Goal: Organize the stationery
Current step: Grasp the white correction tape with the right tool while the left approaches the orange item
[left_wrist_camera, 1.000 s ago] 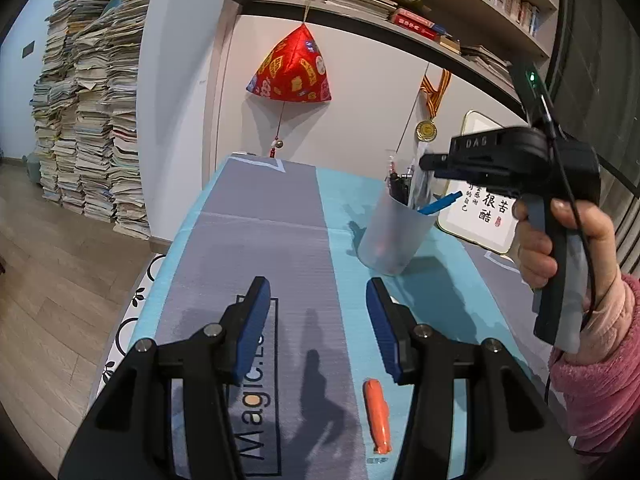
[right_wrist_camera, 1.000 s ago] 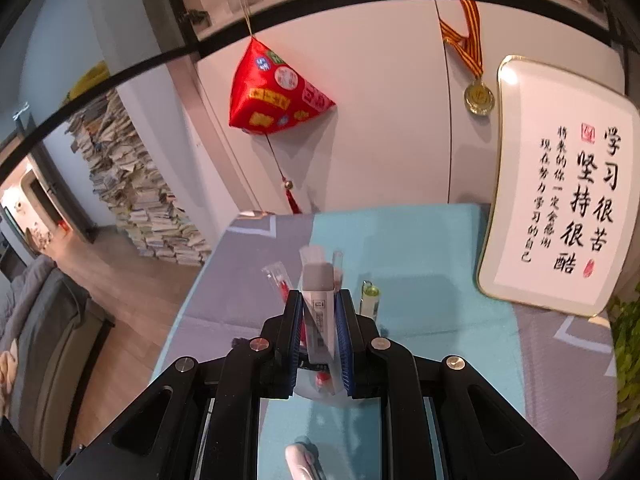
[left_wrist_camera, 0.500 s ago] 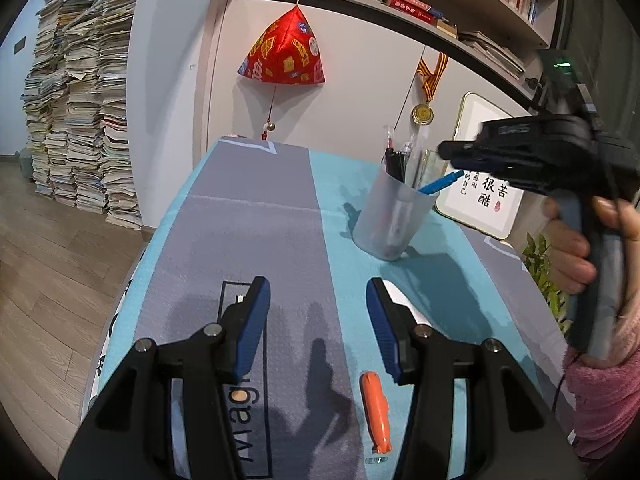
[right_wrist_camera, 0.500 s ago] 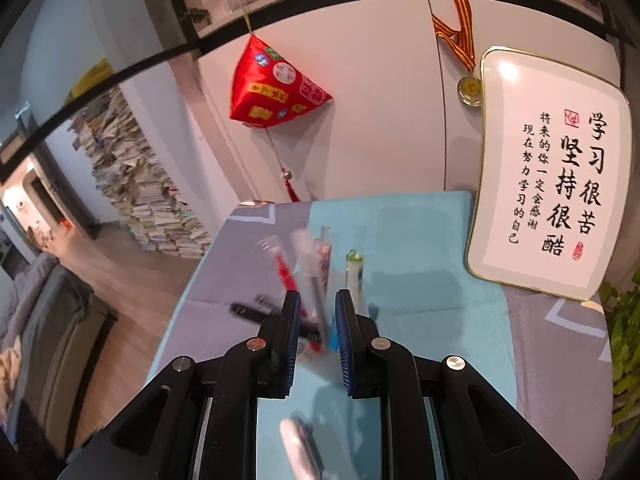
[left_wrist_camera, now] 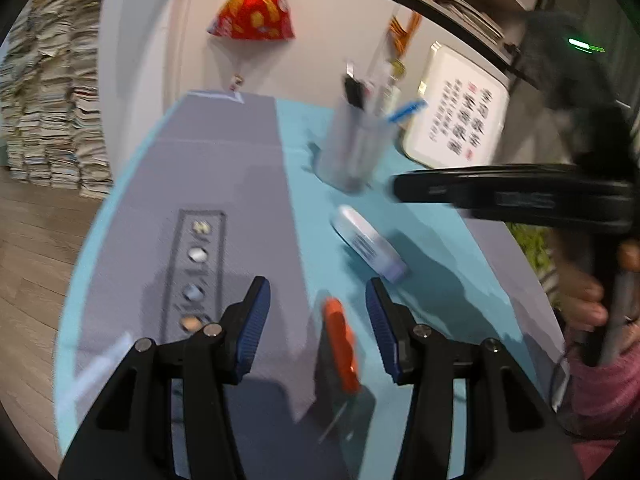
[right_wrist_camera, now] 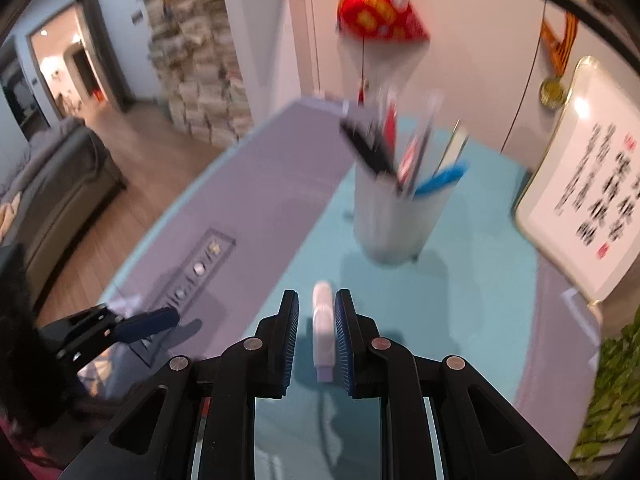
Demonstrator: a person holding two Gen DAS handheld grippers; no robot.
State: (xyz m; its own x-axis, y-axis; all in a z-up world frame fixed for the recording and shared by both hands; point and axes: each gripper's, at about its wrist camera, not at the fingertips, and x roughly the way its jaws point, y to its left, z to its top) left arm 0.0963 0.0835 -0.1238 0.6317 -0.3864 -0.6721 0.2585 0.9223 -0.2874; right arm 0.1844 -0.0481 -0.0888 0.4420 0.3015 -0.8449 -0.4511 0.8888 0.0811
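Far to my left a tall stack of papers stands on the wooden floor beside the wall. The bench under me wears a grey and turquoise cloth, with a printed strip of small round emblems on the grey part. My left tongs hang low over the cloth, spread moderately wide and holding nothing; the orange pen lies on the cloth in the gap between the blue pads, touching neither as far as I can judge through the blur. Just beyond them and a little to the right, the white correction tape lies flat on the turquoise part. Farther back stands the translucent pen cup, upright, with several pens and a blue one sticking out of its mouth. A red ornament hangs on the wall behind. To the right of the cup a framed calligraphy board leans against the wall. My right tongs point down over the turquoise cloth, their pads drawn in narrow and gripping nothing; from their own camera the correction tape appears in the slim gap, lying on the cloth below. At the far right my right hand, in a pink sleeve, grips that tool's handle
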